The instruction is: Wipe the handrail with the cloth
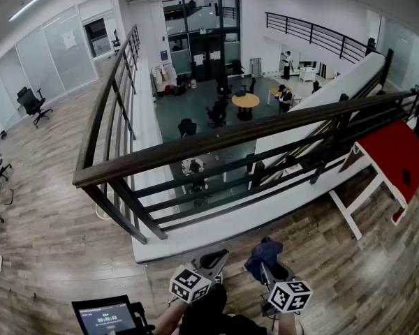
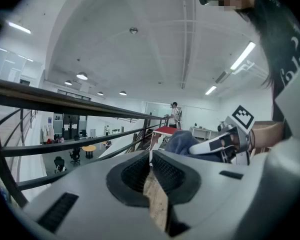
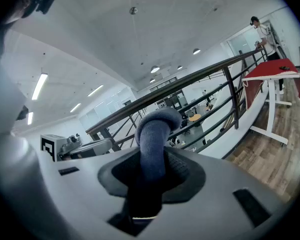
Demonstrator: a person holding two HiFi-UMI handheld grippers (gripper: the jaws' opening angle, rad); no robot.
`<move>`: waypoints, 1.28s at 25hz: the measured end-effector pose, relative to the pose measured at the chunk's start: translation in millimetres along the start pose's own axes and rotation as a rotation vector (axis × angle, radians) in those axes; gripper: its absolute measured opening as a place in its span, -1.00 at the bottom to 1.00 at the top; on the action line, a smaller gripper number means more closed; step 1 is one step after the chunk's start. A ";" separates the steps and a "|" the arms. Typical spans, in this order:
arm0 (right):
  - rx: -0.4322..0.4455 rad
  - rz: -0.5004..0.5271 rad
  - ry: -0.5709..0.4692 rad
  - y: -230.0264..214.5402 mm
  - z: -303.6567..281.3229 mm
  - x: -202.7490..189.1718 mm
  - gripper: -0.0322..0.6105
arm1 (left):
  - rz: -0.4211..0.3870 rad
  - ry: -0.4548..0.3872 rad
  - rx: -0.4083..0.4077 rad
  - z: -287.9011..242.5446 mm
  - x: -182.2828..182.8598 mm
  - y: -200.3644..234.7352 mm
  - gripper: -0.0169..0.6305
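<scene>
A: Where was the cloth (image 3: 155, 134)?

B: In the right gripper (image 3: 152, 170). Jaws were clamped on it; the blue-grey roll stood up out of the pads with its free end curled over the top.

A: On the handrail (image 1: 230, 135)?

B: No. In the head view the cloth (image 1: 264, 251) sat low, close to the person's body and well apart from the rail. The dark top rail ran across the frame above it, with the atrium visible beyond.

A: Left gripper (image 1: 211, 262)?

B: Just beside the right gripper (image 1: 267, 262), also low. In its own view the left gripper (image 2: 151, 160) had its jaws together at the tips, with nothing between them. Only the wood floor (image 1: 49, 208) showed through the slit lower down.

A: Anything else from that camera?

B: The right gripper (image 2: 216, 145) with the cloth (image 2: 181, 143) bunched at its tip, and the handrail (image 2: 50, 100) running across the left side.

A: Surroundings?

B: A red-topped table (image 1: 398, 155) on white legs stood at the right end of the rail. A screen (image 1: 105, 319) was at the bottom left.
</scene>
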State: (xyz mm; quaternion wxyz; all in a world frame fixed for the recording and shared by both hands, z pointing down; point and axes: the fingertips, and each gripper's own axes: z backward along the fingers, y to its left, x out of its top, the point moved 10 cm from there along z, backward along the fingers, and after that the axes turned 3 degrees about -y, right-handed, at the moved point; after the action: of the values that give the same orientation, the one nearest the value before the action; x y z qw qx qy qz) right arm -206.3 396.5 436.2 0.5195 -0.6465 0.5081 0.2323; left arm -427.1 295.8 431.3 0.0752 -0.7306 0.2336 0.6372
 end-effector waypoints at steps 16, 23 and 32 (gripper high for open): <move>0.243 0.194 -0.095 53.5 -257.9 202.5 -0.58 | 0.077 0.026 0.034 -76.5 42.9 204.6 -0.93; 0.404 0.268 -0.110 110.9 -347.2 254.2 -0.58 | 0.118 0.014 0.070 -85.6 40.5 249.4 -0.93; 0.491 0.375 -0.018 127.9 -421.7 279.0 -0.58 | 0.181 0.002 0.152 -99.8 41.6 272.7 -0.93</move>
State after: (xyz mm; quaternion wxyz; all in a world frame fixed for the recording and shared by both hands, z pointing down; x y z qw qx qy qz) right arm -312.5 -95.1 297.9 0.6130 -0.3945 0.6547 0.1999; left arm -453.6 5.1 460.0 0.0723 -0.6993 0.3463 0.6212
